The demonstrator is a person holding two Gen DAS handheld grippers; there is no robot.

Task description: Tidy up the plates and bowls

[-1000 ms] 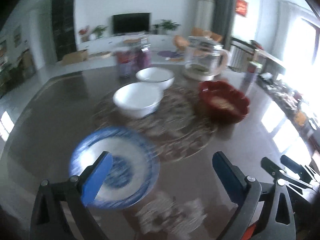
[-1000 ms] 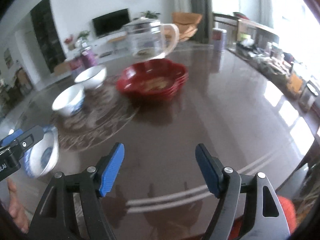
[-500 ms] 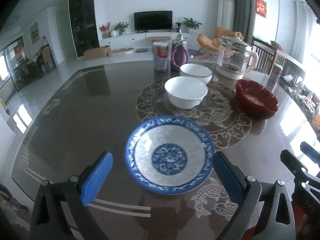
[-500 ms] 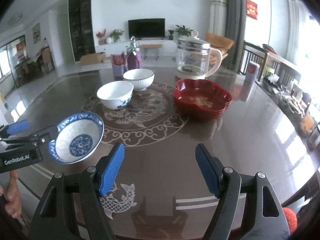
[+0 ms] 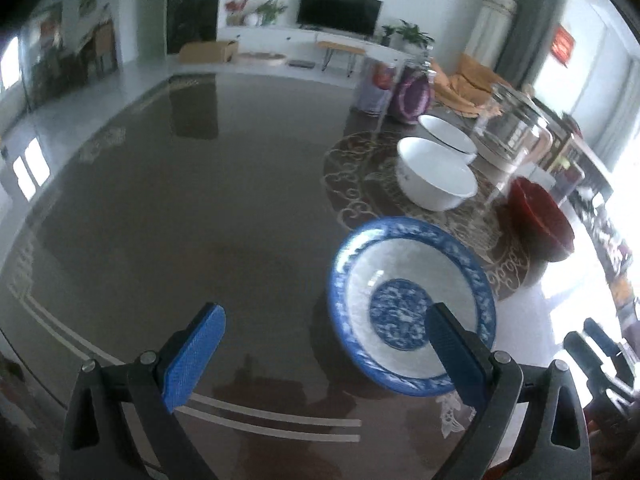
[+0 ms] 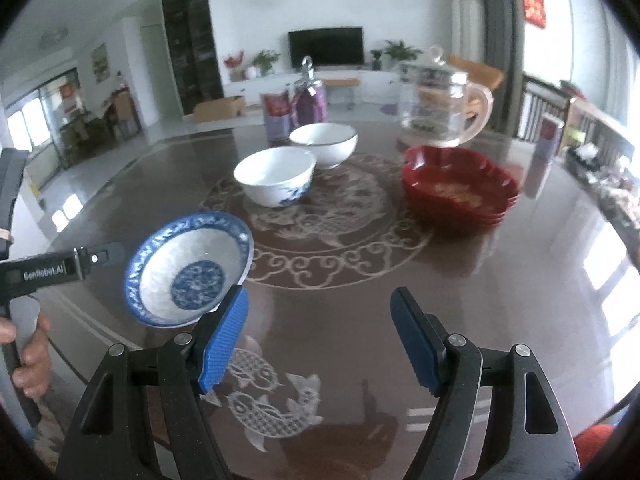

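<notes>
Left gripper [image 5: 320, 348] angled down over the dark table [image 5: 180, 220], jaws spread and empty, blue-rimmed dish [image 5: 412, 308] on the table behind its right finger, right gripper [image 6: 320, 340] likewise spread and empty, "GenRobot.AI" lettered on the left gripper's body.

Blue-rimmed plate [image 5: 412, 304] now beside right finger

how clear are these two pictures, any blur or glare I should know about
Left wrist view: slightly smeared by motion, the clear glass kettle ghosted, and window glare bleaches the right edge beside the dark red lobed bowl. Right wrist view: sharper; the blue-and-white patterned dish and two white bowls read crisply, with window reflections on the glossy brown table. Both bend straight lines at the rim.
</notes>
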